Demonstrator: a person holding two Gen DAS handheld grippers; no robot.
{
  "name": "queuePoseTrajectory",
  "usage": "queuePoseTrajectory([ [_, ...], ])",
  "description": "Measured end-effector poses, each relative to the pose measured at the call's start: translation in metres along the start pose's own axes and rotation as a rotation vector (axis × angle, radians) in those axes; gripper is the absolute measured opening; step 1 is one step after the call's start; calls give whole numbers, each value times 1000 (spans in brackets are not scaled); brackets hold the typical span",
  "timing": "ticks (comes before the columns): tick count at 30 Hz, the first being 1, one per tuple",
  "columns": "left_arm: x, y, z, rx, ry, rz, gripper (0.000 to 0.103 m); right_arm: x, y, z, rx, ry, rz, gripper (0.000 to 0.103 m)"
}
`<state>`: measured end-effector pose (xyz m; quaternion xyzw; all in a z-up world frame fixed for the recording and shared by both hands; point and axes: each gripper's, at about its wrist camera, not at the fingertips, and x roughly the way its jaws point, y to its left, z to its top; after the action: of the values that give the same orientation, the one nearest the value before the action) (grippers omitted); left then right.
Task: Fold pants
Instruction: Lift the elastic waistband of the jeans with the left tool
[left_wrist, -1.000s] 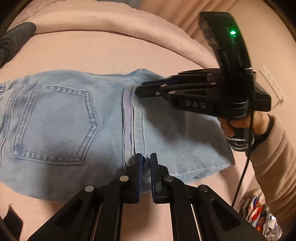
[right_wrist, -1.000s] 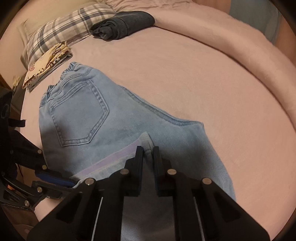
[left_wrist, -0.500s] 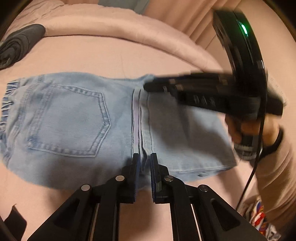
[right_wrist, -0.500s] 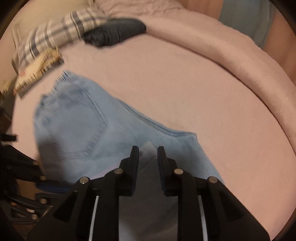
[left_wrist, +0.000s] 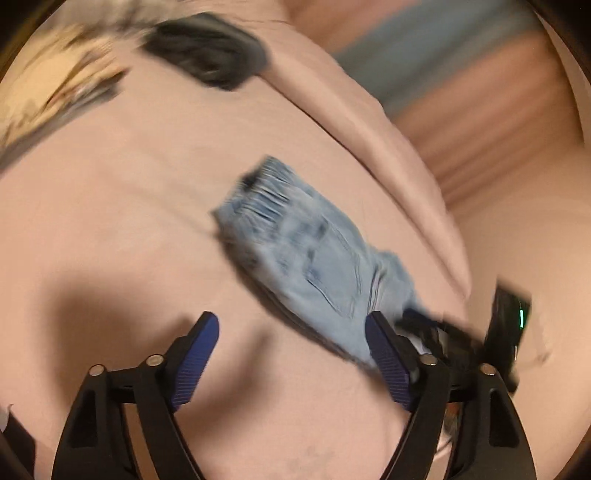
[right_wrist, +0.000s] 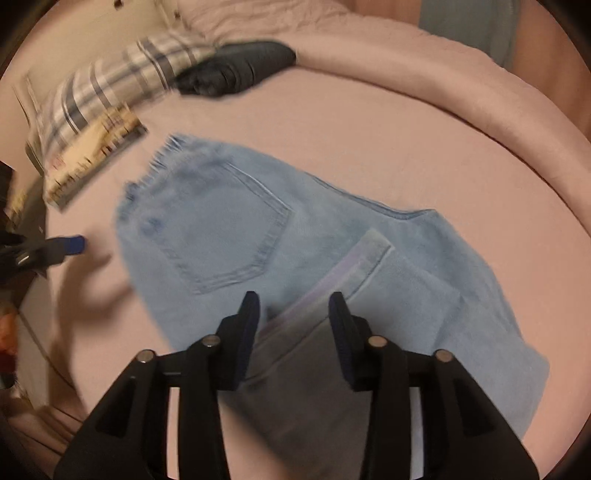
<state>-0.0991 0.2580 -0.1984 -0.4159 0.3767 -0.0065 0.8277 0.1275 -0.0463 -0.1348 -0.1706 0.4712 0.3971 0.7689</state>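
Pink bed sheet (right_wrist: 369, 140) holds the light blue denim pants (right_wrist: 229, 229), folded over with the leg hem on top. Both jaws have just been opening: the left hand-held gripper (left_wrist: 291, 354) is wide and empty beside them, the right hand-held gripper (right_wrist: 293, 325) half open above the hem. This fold looks done; next comes another fold, with lots of bare bed around.

Left wrist view: looks steeply down along its fingers, tilted, onto the pink bed (left_wrist: 129, 229); blurred; jeans (left_wrist: 317, 266) mid-frame right.
Right wrist view: steeper, close above the jeans (right_wrist: 229, 229), filling centre frame.
Shared: jeans, bed, dark folded garment (right_wrist: 236, 68) at upper left (left_wrist: 207, 48).
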Motion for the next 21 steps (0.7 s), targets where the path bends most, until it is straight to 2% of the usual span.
queuePoseTrajectory([
  [1, 5, 4, -1, -42, -6, -23, 82, -7, 5, -4, 20, -16, 25, 51],
  [4, 14, 25, 4, -131, -4, -72, 82, -12, 30, -20, 54, -35, 95, 51],
  [7, 32, 24, 17, -164, -8, -95, 82, -9, 59, -23, 39, -50, 127, 51],
  [12, 55, 14, 22, -145, -2, -84, 82, 1, 93, -15, 2, -59, 147, 51],
  [21, 74, 14, 41, -127, -14, -100, 82, 10, 102, -5, 12, -51, 160, 51],
])
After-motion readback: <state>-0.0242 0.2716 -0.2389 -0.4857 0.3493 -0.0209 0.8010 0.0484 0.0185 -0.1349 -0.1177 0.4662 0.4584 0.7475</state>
